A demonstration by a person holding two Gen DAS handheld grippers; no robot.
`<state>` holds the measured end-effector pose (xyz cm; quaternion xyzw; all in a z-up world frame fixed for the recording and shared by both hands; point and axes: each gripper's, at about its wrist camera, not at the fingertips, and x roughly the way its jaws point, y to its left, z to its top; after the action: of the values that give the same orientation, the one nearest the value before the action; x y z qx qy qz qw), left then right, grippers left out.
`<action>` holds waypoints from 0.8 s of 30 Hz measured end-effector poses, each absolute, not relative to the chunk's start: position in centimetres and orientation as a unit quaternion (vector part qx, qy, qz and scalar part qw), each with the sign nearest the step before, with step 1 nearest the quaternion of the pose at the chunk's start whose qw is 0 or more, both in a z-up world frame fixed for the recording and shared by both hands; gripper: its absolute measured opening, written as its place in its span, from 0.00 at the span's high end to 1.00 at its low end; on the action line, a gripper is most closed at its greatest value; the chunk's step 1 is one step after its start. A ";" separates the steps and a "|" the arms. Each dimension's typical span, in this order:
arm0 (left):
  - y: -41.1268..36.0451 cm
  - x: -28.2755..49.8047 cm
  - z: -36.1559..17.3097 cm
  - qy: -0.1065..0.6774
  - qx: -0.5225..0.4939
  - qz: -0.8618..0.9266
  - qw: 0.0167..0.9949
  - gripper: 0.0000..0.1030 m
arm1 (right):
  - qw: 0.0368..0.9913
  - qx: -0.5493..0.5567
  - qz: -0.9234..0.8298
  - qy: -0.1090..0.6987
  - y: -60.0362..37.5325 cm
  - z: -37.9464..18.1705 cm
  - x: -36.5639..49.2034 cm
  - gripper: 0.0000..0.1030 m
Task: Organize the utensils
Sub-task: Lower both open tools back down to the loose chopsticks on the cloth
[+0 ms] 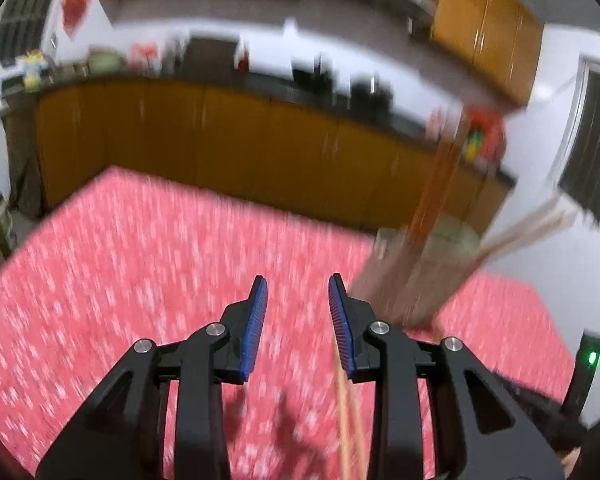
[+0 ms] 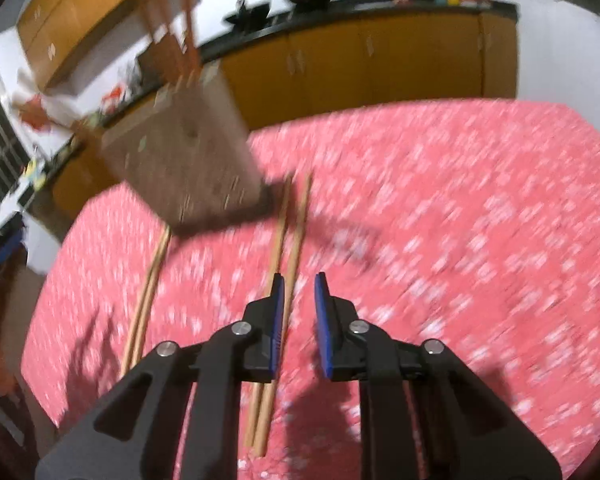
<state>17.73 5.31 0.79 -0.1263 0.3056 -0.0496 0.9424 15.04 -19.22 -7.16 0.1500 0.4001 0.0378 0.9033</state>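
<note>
Step in hand: I judged I was bringing both tools down toward loose chopsticks on the counter (image 2: pixel 480 200), which wore a pink patterned cloth (both views were smeared, so fine detail was lost).

Right gripper (image 2: pixel 299 284): its jaws stood a narrow gap apart with nothing between them; the blue pads showed bare.

Nearest pair of chopsticks (image 2: pixel 288 248): they lay flat on the cloth, running from about 12 o'clock of the right jaws back under the left-side finger toward 6 o'clock, so they sat just off the gap.

Second pair of chopsticks (image 2: pixel 148 296): flat on the cloth at about 9 o'clock of the right gripper, well apart from the first pair.

Holder (image 2: pixel 184 152): a brownish square container at about 11 o'clock in the right view, with several sticks already upright in it.

Left gripper (image 1: pixel 298 286): its jaws stood somewhat wider than the right ones, also empty; the holder (image 1: pixel 408 276) sat at about 2 o'clock just beyond its right-side finger, and a thin stick (image 1: pixel 346 420) ran below the jaws toward 6 o'clock.

How I thought to do it well: shift the right tool slightly toward 9 o'clock so both sticks fell inside the gap, widen first, then close near their middle so they would not swing.

Risk: pinching only one stick, or catching the cloth (it looked soft).
</note>
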 end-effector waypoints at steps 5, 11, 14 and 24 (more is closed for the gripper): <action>4.0 18.0 -3.5 0.365 -0.116 -0.076 0.920 0.69 | 0.899 0.123 0.040 0.419 -17.0 -8.9 15.3 0.86; 2.4 18.0 -5.5 0.388 -0.108 -0.109 0.909 0.69 | 0.896 0.121 0.035 0.426 -17.1 -9.8 15.3 0.87; 1.8 17.8 -6.0 0.396 -0.105 -0.117 0.905 0.69 | 0.895 0.111 0.038 0.431 -16.9 -9.6 15.3 0.87; -0.1 17.9 -7.4 0.418 -0.083 -0.136 0.895 0.77 | 0.898 0.108 -0.030 0.425 -19.4 -10.0 15.8 0.92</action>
<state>17.94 -0.07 -7.36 -0.0835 0.4177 -0.1357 0.8945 15.83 -19.42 -9.95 0.1083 0.4247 -0.0300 0.8983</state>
